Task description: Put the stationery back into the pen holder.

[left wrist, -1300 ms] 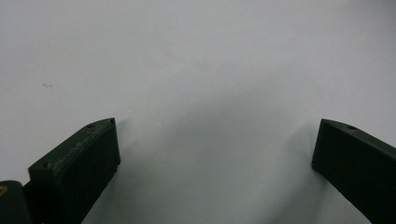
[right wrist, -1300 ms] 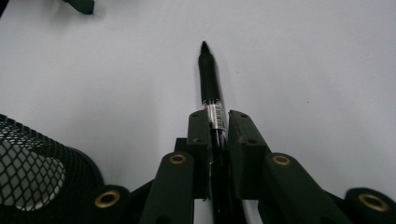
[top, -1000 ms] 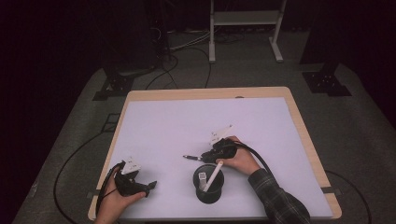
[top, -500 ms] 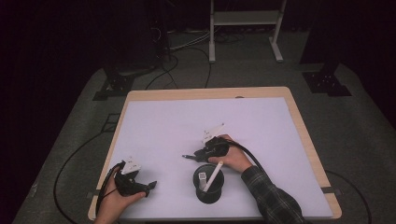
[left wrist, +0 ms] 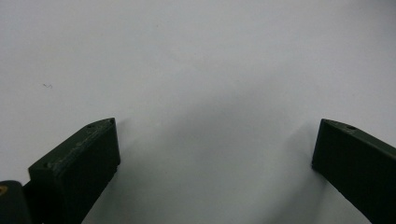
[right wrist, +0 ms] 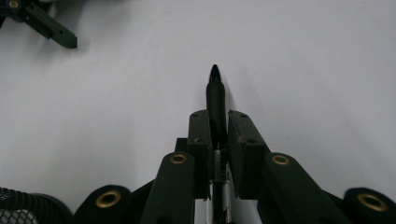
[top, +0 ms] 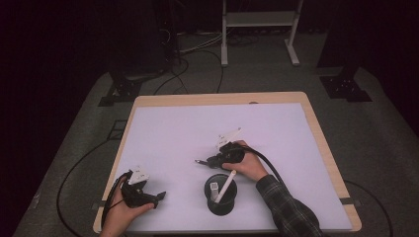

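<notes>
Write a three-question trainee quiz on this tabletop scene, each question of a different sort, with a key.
1. True or false: the right gripper is shut on a black pen.
2. What already stands in the black mesh cup? A) a white pen B) scissors C) a spoon
3. Fill in: the left gripper has its jaws ____ over the bare white table.

Key: 1 true; 2 A; 3 open.

The pen holder (top: 221, 193) stands on the table (top: 178, 128) near its front edge, a white pen (top: 225, 186) leaning inside it. Just behind it the right gripper (top: 207, 161) holds a black pen (right wrist: 215, 100) pointing left. The left gripper (top: 159, 196) sits well to the left, by the front corner.
</notes>
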`<state>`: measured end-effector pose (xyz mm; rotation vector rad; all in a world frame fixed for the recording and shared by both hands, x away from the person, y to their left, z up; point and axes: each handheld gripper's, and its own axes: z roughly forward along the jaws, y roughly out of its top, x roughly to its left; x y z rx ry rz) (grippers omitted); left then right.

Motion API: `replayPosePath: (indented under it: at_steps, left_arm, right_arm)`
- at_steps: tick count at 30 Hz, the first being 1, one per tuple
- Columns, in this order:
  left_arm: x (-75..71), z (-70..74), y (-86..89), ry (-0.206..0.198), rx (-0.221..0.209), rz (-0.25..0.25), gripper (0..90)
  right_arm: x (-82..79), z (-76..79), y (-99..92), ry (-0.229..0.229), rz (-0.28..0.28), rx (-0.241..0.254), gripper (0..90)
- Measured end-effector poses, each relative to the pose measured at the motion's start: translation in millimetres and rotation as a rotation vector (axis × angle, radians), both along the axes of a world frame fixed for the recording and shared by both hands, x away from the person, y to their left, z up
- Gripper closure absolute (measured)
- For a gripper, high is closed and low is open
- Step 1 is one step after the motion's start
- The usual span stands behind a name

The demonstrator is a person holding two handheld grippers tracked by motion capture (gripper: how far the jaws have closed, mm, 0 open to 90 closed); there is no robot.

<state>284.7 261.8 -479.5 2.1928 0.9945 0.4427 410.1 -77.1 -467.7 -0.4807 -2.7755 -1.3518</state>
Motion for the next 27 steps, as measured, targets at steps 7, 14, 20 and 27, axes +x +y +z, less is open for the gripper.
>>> replayPosePath:
  at_steps: [7, 14, 20, 27]
  left_arm:
    - [0.0, 0.0, 0.0, 0.0, 0.0, 0.0, 0.0]
    - [0.1, 0.1, 0.1, -0.002, 0.002, -0.001, 0.0]
    - [0.2, 0.0, 0.0, -0.003, 0.001, -0.001, 0.0]
    - [0.2, -0.1, -0.2, -0.004, -0.002, 0.001, 0.0]
  right_arm:
    - [0.0, 24.2, -22.8, -0.035, -0.072, 0.062, 78.9]
    - [-7.0, 53.3, -54.4, -0.074, -0.156, 0.149, 78.9]
    - [-17.2, 72.0, -72.5, -0.095, -0.206, 0.2, 78.9]
    - [-36.4, 89.2, -85.8, -0.1, -0.236, 0.248, 78.9]
